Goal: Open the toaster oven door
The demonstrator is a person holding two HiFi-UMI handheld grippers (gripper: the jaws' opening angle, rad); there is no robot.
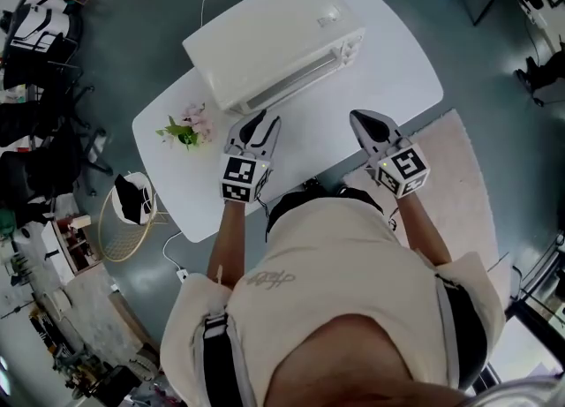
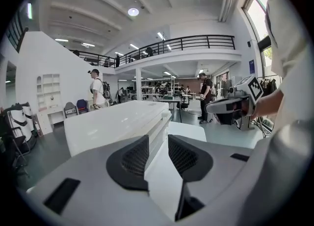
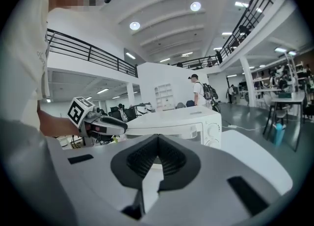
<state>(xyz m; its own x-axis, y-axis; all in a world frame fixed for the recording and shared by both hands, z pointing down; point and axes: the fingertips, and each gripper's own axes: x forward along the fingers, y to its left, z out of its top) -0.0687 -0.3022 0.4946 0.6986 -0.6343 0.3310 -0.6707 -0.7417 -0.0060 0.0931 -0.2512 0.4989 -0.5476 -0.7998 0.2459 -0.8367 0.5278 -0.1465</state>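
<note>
Head view shows the oven (image 1: pixel 265 39) on the white tabletop (image 1: pixel 388 70), its door shut and facing the person. The left gripper (image 1: pixel 261 121) hovers just before the left half of the front. Its jaws are slightly parted with nothing between them. The right gripper (image 1: pixel 367 121) hangs over bare tabletop off the oven's right corner, near but apart from it, jaws pressed together and empty.

The handle (image 1: pixel 291 79) looks like a pale bar along the door's top edge. It is probably stiff and smooth, so a pinch near mid-span should keep the pull even and stop the jaws sliding along it. The door (image 3: pixel 189 133) seems to have a glass pane and likely hinges at the bottom. The box looks light and may skid on the slick tabletop if the handle is pulled sharply, so bracing its top could help.
</note>
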